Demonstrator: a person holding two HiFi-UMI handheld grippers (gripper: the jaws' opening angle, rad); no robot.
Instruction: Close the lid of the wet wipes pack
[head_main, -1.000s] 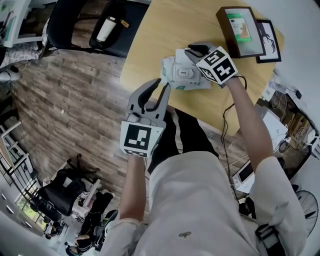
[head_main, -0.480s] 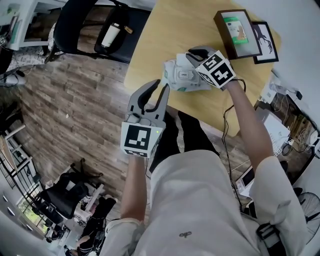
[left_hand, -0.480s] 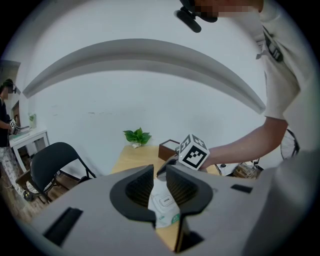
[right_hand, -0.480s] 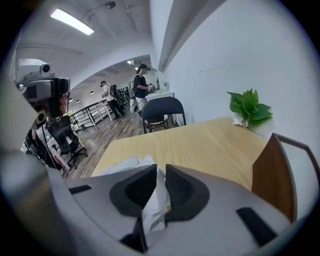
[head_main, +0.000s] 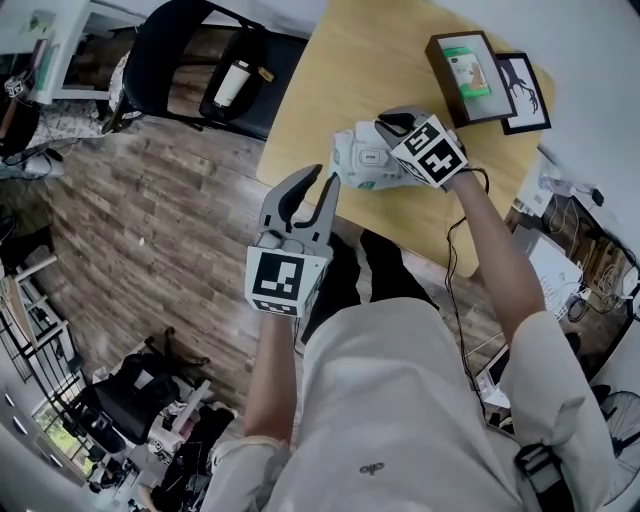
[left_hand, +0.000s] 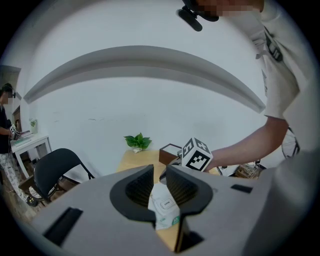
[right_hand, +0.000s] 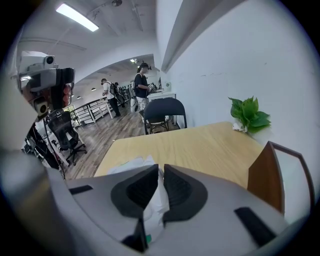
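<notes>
Two jaws of the right gripper (right_hand: 159, 175) are closing on the white wipes pack (head_main: 360, 160), near the wooden surface's (head_main: 340, 70) edge. Just beside the pack, the left gripper (left_hand: 160, 175) hovers, jaws slightly apart, empty.

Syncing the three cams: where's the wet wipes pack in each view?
Head view: wet wipes pack at the table's near edge, under the right gripper, whose jaws are closing on it.
Left gripper view: low centre, seen beyond the gap between that gripper's jaws.
Right gripper view: bottom centre, white, between the closing jaws.
Shared landmark: the brown picture frame.
</notes>
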